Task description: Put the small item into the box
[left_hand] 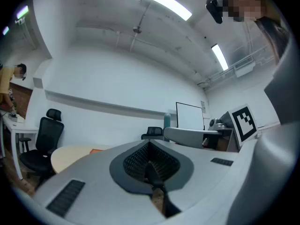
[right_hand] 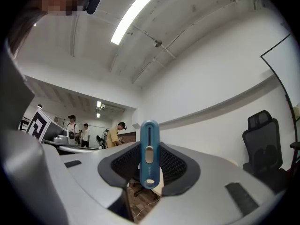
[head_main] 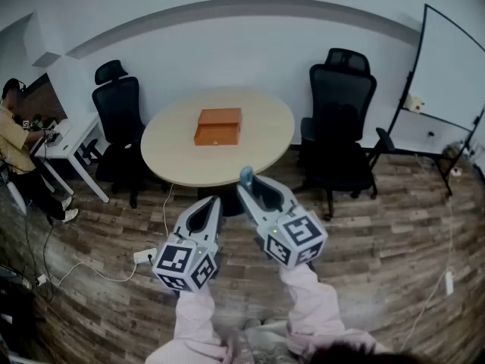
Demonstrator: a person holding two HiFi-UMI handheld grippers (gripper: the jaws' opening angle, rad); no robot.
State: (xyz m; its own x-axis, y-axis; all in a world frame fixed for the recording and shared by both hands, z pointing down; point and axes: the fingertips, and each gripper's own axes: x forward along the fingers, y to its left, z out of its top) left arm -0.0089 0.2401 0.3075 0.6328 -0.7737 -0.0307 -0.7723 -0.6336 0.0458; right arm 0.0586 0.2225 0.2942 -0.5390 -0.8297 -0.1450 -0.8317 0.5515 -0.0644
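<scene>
The carrying stage seems barely begun. The right hand-held gripper [head_main: 247, 185] is clamped on the slim blue plastic item [right_hand: 149, 153], which stands upright between its pads, so the pick-up looks done. The left hand-held gripper [left_hand: 150, 166] has its jaws together with nothing between them. The flat orange cardboard box [head_main: 218, 126] lies near the middle of the round pale wooden desk [head_main: 176, 158], well apart from both grippers, with bare plank floor between. Whether the box is open cannot be told from here. What is probably left is bringing the item to the desk, opening the box if needed, and dropping the item inside.
</scene>
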